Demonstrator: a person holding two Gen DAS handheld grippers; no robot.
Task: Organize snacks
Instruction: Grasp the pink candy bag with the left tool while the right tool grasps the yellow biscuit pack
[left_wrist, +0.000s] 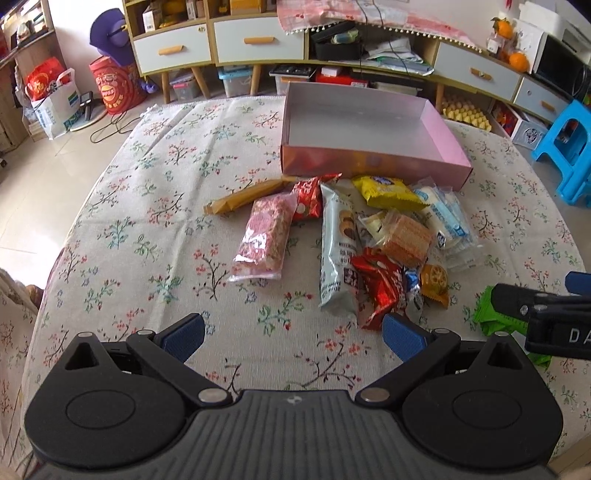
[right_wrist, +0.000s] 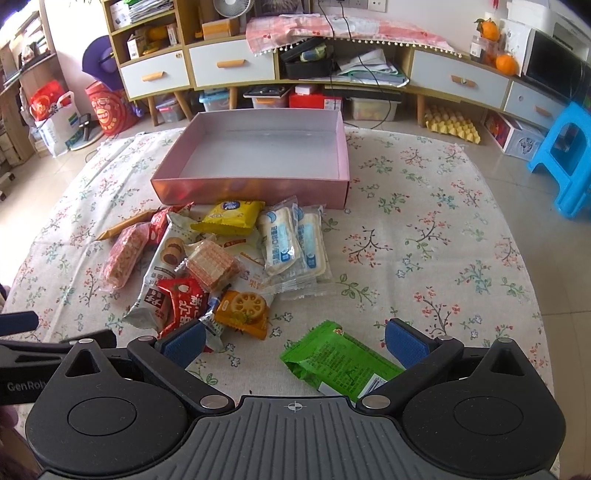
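Observation:
An empty pink box (left_wrist: 369, 164) (right_wrist: 251, 190) stands on the floral tablecloth. In front of it lies a pile of snack packets: a yellow packet (left_wrist: 388, 192) (right_wrist: 231, 216), a red packet (left_wrist: 376, 286) (right_wrist: 181, 304), a pink bar (left_wrist: 264, 234) (right_wrist: 122, 254), pale blue packets (right_wrist: 291, 245), an orange packet (right_wrist: 242, 310). A green packet (right_wrist: 338, 362) (left_wrist: 495, 314) lies apart, near the front. My left gripper (left_wrist: 293, 336) is open and empty, just short of the pile. My right gripper (right_wrist: 293, 341) is open, its jaws standing to either side of the green packet, above it.
The table's edges (right_wrist: 532, 280) drop to a tiled floor. A blue plastic stool (right_wrist: 565, 155) stands at the right. A long low cabinet (right_wrist: 258, 66) with drawers and clutter lines the back wall. Bags (left_wrist: 55, 99) stand at the left.

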